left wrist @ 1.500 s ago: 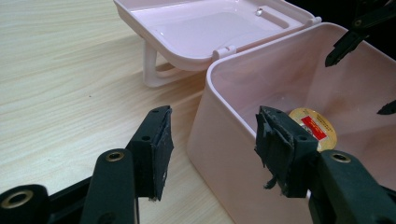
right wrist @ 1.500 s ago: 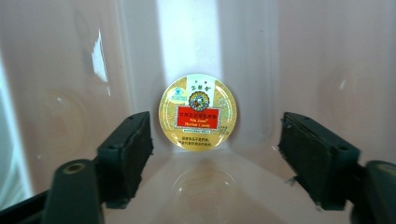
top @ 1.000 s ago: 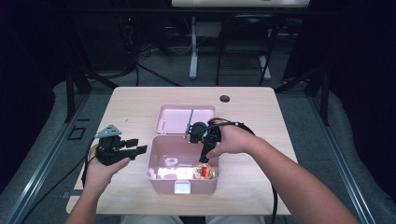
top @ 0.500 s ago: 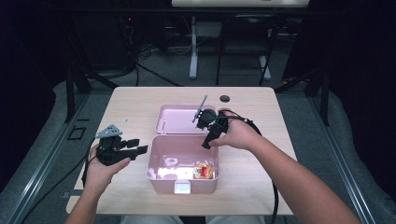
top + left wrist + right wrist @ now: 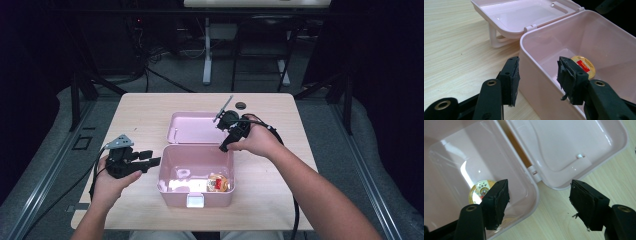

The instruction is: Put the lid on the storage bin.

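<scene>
Snack boxed, lid not yet closed
Right gripper [image 5: 226, 145] spread empty beside the open lid [image 5: 192, 127]; left gripper [image 5: 152, 159] (closing) straddles the box [image 5: 172, 170] wall.

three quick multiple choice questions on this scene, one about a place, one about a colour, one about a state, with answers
1. Where does the round gold-and-red packet lie?
A. inside the box
B. on the open lid
C. on the bare table

2. What colour is the plastic lunch box?
A. blue
B. pink
C. green

3. How is the box's hinged lid?
A. shut
B. taken off
C. swung open flat on the wooden table

Key: 1 A, the packet sits on the box floor near a corner; 2 B, walls and lid are pale pink; 3 C, the lid lies back behind the box, joined at the hinge.
</scene>
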The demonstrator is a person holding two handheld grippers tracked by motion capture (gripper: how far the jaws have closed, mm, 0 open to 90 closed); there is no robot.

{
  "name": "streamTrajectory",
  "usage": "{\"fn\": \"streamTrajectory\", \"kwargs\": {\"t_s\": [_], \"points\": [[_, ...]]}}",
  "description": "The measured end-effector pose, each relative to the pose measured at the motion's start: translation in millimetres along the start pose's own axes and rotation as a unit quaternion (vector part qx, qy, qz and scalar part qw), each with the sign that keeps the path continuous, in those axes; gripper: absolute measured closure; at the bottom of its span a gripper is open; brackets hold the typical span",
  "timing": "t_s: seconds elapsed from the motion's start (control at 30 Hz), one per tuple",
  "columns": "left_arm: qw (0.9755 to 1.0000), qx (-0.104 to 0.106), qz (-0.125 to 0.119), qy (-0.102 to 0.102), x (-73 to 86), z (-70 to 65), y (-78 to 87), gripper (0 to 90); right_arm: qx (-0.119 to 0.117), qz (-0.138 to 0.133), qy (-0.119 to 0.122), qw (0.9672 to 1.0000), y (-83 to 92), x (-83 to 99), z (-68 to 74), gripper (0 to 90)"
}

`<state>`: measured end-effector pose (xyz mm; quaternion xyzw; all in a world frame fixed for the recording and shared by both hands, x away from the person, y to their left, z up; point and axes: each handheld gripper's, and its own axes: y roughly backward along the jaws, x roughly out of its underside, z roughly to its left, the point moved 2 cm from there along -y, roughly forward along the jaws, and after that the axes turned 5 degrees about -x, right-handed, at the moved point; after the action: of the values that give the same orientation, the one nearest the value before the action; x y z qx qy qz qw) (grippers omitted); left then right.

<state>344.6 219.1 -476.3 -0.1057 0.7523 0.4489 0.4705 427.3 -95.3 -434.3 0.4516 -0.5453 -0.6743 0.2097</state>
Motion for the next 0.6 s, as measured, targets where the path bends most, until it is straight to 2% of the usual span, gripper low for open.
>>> {"fn": "streamTrajectory", "kwargs": {"t_s": [0.2,0.3,0.43,0.6], "points": [[1.0000,0.004,-0.004,-0.001,-0.6,-3.4,0.4,52.1,0.002,-0.021,-0.029,0.9994,-1.7,3.8,-8.1,34.4],[0.9999,0.010,-0.006,0.000,-1.1,-4.9,0.3,52.0,-0.004,-0.041,-0.044,0.9982,-1.9,4.7,-10.6,38.0],[0.9999,0.011,-0.005,0.001,-1.4,-6.4,0.3,51.5,-0.011,-0.054,-0.050,0.9972,-3.5,5.5,-12.4,40.7],[0.9999,0.013,-0.003,0.000,-2.1,-7.8,1.1,51.1,0.004,-0.071,-0.059,0.9957,-5.6,7.0,-17.3,43.0]]}}
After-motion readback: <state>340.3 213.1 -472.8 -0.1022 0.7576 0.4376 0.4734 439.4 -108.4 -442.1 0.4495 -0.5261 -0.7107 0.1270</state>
